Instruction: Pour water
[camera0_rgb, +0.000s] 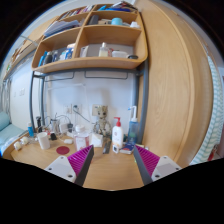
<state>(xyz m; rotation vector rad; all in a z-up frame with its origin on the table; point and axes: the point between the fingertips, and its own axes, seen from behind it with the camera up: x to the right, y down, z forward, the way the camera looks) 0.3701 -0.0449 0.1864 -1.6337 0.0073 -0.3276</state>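
pale wood everywhere: a wooden desk (105, 168) runs under the gripper (112, 163), with a wooden shelf unit (95, 45) fixed on the white wall above and a tall wooden panel (170, 80) to the right.

gripper fingers spread wide, magenta pads (146, 160) facing each other, nothing between them, only bare desk surface in the gap.

task's thing: no water vessel can be told for certain. likeliest candidates are a small pale cup-like item (82, 141) beyond the left finger and a white bottle with a red band (117, 135) beyond the gap, both standing upright at the back of the desk by the wall. too small to tell whether either holds water.

around them: a brown figurine (100, 124) stands upright between the cup-like item and the white bottle. a blue-topped spray bottle (133, 125) just right of the white bottle. a round dark red thing (63, 150) lies flat on the desk left of the cup-like item. more small bottles and clutter (40, 133) further left, not separable. shelf holds boxes and containers (115, 20), unclear.

the back-row items crowd close together; desk ahead of the fingers is open up to them.
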